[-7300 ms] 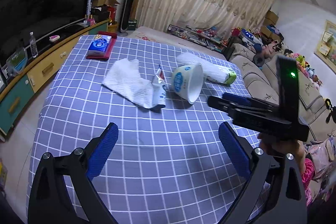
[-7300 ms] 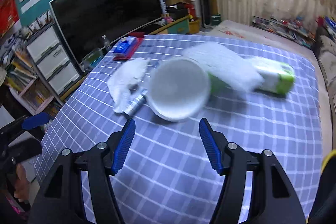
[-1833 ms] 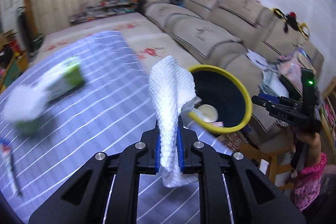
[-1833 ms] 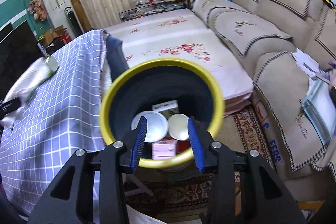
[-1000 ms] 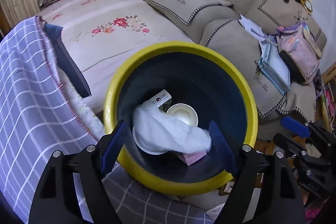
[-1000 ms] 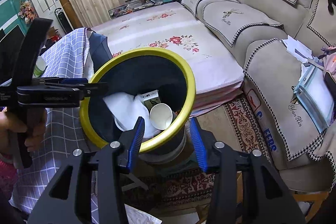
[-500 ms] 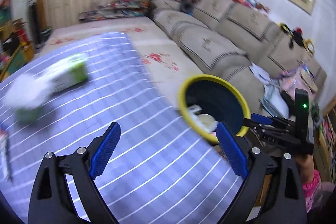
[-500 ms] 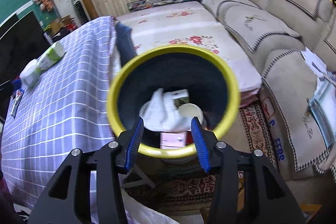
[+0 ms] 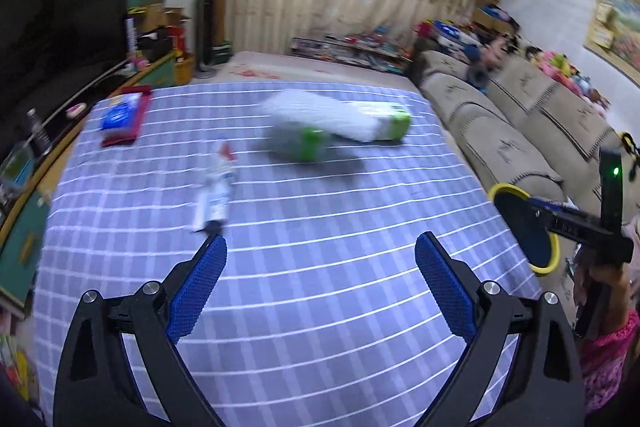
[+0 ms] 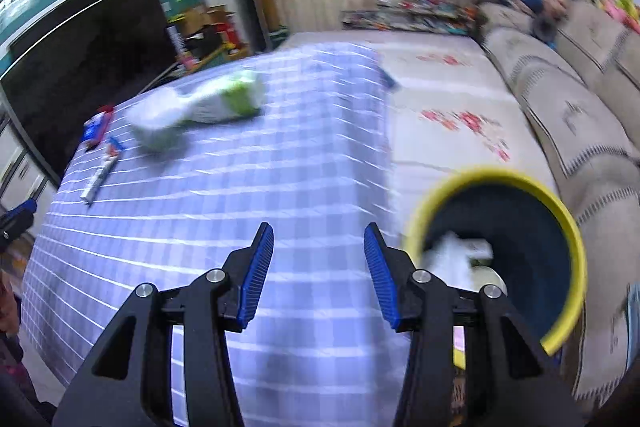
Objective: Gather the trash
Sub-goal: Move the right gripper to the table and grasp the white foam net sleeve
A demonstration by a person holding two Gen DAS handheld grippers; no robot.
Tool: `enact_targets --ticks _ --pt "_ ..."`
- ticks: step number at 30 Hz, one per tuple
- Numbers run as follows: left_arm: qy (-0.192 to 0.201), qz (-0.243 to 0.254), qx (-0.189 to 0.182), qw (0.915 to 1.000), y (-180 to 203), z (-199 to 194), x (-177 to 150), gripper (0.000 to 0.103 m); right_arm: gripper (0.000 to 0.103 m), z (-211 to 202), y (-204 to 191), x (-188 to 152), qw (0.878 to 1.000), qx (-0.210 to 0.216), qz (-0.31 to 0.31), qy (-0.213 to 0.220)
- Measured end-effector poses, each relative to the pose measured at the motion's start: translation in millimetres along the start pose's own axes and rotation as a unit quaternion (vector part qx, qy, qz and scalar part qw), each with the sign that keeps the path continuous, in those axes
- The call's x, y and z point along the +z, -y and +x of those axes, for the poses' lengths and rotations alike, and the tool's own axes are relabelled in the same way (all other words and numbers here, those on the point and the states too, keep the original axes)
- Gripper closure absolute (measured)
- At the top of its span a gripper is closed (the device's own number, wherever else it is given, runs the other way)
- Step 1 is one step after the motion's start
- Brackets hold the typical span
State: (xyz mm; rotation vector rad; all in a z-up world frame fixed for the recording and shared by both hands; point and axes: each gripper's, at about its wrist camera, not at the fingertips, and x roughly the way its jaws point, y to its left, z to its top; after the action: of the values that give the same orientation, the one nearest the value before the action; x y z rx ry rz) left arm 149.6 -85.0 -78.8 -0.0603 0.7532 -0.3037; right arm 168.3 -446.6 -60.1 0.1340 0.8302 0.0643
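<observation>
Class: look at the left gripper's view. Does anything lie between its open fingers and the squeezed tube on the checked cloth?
Nothing visible does. The left gripper is open and empty, and only bare checked cloth lies between it and the tube. The green-and-white packet lies farther back.

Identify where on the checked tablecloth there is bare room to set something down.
The near part of the tablecloth, in front of both claws, is bare. So is the strip between the toothpaste tube and the green-and-white packs. The far left corner holds a tissue packet.
</observation>
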Motion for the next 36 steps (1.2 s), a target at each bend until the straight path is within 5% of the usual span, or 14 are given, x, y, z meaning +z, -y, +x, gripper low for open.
enact_targets --ticks 5,11,20,25,28,36 --pt "0.0 -0.025 0.01 0.9996 -28.9 -9.9 -13.1 0.009 0.058 29.3 -76.3 21.0 0.997 0.045 -0.063 -0.007" --pt "0.002 -0.033 0.01 0.9994 -34.3 -13.2 -19.5 0.009 0.058 69.9 -125.7 47.5 0.992 0.111 -0.05 -0.025" --pt "-0.002 -0.044 0.009 0.999 -44.8 -8.4 -21.8 0.009 0.054 104.9 -155.0 71.9 0.994 0.054 -0.095 -0.006" --pt "-0.006 -0.04 0.01 0.9991 -42.7 -6.0 -22.6 0.009 0.043 112.2 -153.4 76.8 0.993 0.037 -0.115 0.007" --pt "-0.008 -0.039 0.009 0.9992 -41.1 -2.6 -21.1 0.009 0.033 112.1 -157.2 79.1 0.989 0.025 -0.147 0.022" --pt "-0.012 -0.025 0.002 0.9996 -28.8 1.9 -19.4 0.009 0.032 119.6 -175.3 85.4 0.973 0.016 -0.225 0.039"
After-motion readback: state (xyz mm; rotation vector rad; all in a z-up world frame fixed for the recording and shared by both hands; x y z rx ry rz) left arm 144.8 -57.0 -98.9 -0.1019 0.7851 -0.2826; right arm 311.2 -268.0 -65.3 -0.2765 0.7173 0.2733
